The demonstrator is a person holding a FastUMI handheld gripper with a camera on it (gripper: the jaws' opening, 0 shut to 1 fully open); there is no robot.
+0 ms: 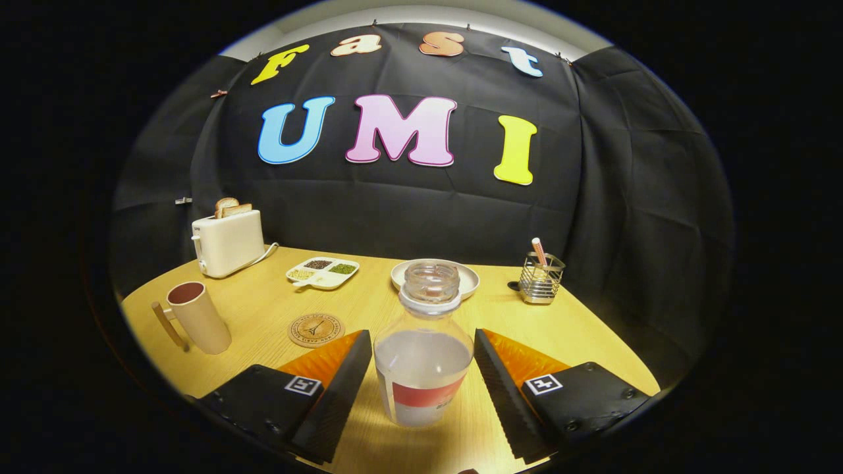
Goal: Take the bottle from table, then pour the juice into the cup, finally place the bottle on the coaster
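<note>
The jaws stand wide apart, one finger [346, 388] on each side of the bottle [423, 355], with a clear gap of bare bench showing between each finger and the glass. Neither finger touches it. The gripper [421, 385] holds nothing.

The bottle stands upright on the wooden bench [263, 309], right between the fingers. It is clear, has no cap, and is roughly half full of a pale cloudy juice. A label with a red band wraps its lower part.

Taking the bottle as the middle of the clock, the round wooden coaster [316, 330] lies flat at about 10 o'clock, just ahead of the left finger and near its tip, with nothing on it. The cup [197, 317], a tall beige one with a wooden handle on its left side, stands upright farther out at about 9 o'clock, well apart from the bottle and left of the coaster.

A pale plate [469, 276] sits at 12 o'clock, just behind the bottle's neck. A divided dish [323, 272] with small heaps of grains lies at about 11 o'clock, and beyond it a white toaster [227, 242] with bread slices in its slots stands at the far edge of the bench. At about 2 o'clock a wire holder [541, 279] holds a thin stick.
</note>
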